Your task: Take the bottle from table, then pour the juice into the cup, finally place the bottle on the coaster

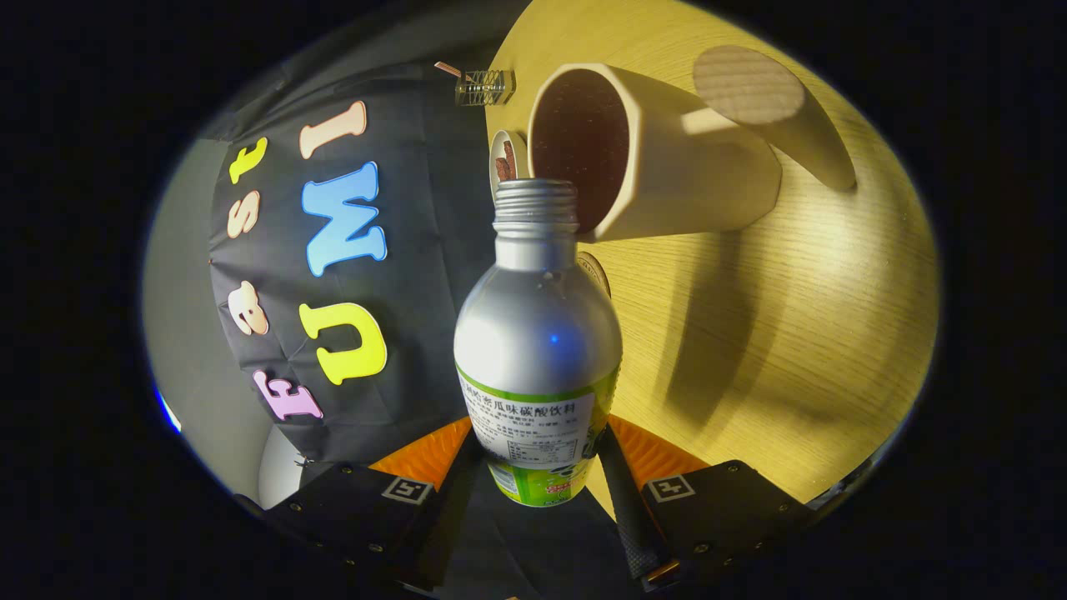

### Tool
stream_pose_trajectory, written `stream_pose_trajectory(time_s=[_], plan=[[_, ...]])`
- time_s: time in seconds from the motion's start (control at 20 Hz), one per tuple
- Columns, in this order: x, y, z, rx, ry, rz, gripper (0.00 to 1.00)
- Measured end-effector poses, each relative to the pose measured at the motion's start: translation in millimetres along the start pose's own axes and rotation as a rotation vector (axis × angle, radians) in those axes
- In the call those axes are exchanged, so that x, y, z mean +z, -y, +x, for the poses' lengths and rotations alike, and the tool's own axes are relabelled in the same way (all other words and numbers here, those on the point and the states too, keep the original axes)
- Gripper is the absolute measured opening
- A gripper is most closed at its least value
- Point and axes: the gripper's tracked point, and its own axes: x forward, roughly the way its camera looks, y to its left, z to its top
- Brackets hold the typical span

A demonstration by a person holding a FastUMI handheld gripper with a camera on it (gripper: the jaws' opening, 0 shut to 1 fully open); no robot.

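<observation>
My gripper [538,454] is shut on the lower body of a silver metal bottle [538,333] with a green and white label. The bottle's cap is off and its threaded neck [536,204] points ahead. The whole scene looks rolled sideways, so the bottle is tilted over the wooden table [750,333]. Its mouth lies just at the rim of a cream cup [667,167] with a dark inside and a thick wooden handle [767,100]. A brown round edge, perhaps the coaster [598,271], peeks out behind the bottle's shoulder. I cannot see any juice flowing.
A small white dish [507,157] holding brown pieces sits beyond the cup, near the table's far edge. A clear glass block [485,86] stands further along that edge. The black cloth wall [400,333] rises behind the table.
</observation>
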Motion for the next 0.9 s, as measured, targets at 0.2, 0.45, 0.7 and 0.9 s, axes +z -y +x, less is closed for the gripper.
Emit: stream_pose_trajectory(time_s=[0.2,0.45,0.7,0.9], plan=[[-1.3,-4.1,0.1,0.002,-0.003,0.036,0.78],[-0.9,-8.9,-1.1,0.007,-0.010,0.070,0.78],[0.4,-11.1,-2.2,0.004,-0.013,0.113,0.78],[1.5,-13.6,-4.1,0.001,-0.022,0.143,0.78]])
